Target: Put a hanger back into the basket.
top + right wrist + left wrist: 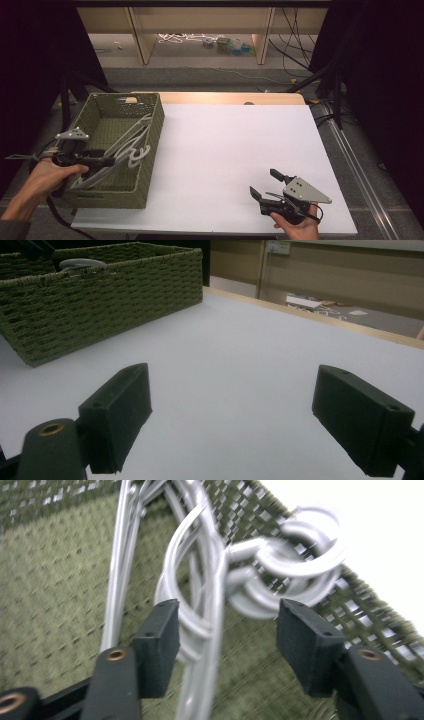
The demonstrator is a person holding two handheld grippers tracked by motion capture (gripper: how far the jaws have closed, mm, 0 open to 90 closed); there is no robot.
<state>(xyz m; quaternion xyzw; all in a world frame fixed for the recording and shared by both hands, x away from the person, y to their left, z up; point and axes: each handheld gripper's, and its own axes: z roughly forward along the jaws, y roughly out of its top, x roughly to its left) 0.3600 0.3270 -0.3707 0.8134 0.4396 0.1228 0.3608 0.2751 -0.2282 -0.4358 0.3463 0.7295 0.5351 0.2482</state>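
Observation:
A green woven basket (156, 131) stands on the left part of the white table (230, 145). In it lies a bundle of pale grey hangers (131, 146), their hooks leaning against the right wall. My left gripper (111, 161) reaches into the basket's near end, open. In the left gripper view the hangers (280, 565) run up between the pads of my left gripper (227, 630), and neither pad presses on them. My right gripper (265, 183) rests low over the bare table at the front right, open and holding nothing. In the right gripper view my right gripper (232, 405) faces the basket (100, 300).
A wooden strip (235, 98) borders the table's far edge. Beyond it are wooden shelf legs (140, 37), cables and small items on the floor (227, 45). Dark stands and drapes flank both sides. A metal rail (355, 160) runs along the right.

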